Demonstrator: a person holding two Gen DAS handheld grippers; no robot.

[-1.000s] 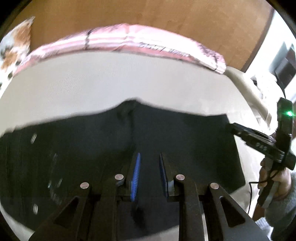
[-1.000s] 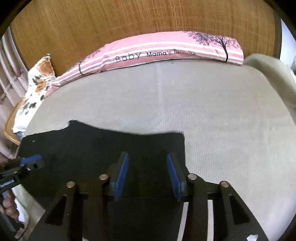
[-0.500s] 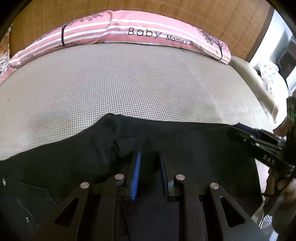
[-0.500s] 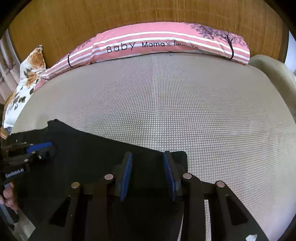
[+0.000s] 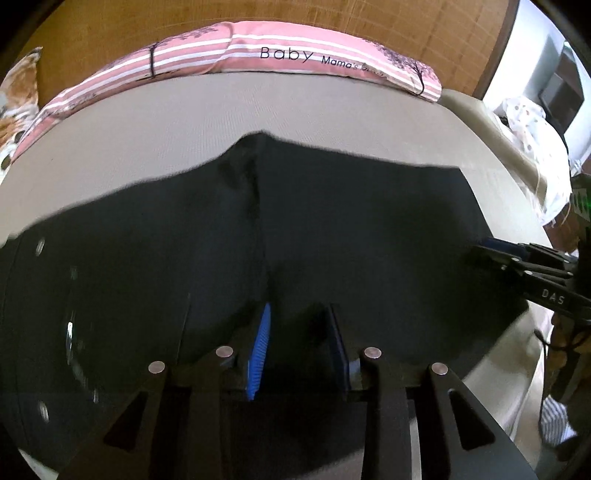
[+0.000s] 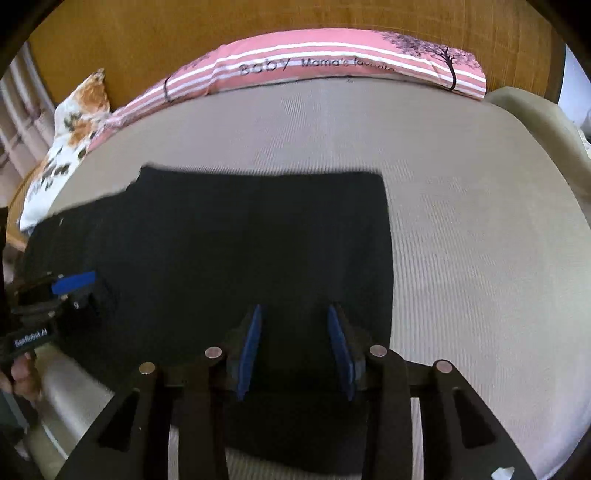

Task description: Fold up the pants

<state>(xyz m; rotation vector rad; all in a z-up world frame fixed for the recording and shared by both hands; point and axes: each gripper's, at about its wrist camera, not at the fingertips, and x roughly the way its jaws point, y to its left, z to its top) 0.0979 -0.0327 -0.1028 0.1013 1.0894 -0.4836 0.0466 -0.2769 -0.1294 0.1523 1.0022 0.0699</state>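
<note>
Pants (image 5: 332, 236) lie flat on the bed (image 5: 184, 122), black and spread wide across the near half of it. In my left wrist view, a seam runs down the middle of the cloth, and small shiny studs dot the left part. My left gripper (image 5: 301, 343) sits over the near edge of the pants. Its blue pads (image 5: 260, 347) stand apart with dark cloth between them, but I cannot tell if they pinch it. In that view my right gripper (image 5: 517, 258) comes in from the right, at the right edge of the pants.

In my right wrist view, my right gripper (image 6: 295, 343) has its pads wide apart, over the near right part of the pants (image 6: 240, 240). The right edge of the cloth runs straight, just beside the gripper. My left gripper (image 6: 62, 295) shows at the far left there, at the left part of the cloth.

A long pink striped pillow (image 6: 332, 59) lies along the far side of the bed (image 6: 480, 221), against a wooden headboard (image 6: 184, 26). A flowery pillow (image 6: 70, 136) sits at the far left.
</note>
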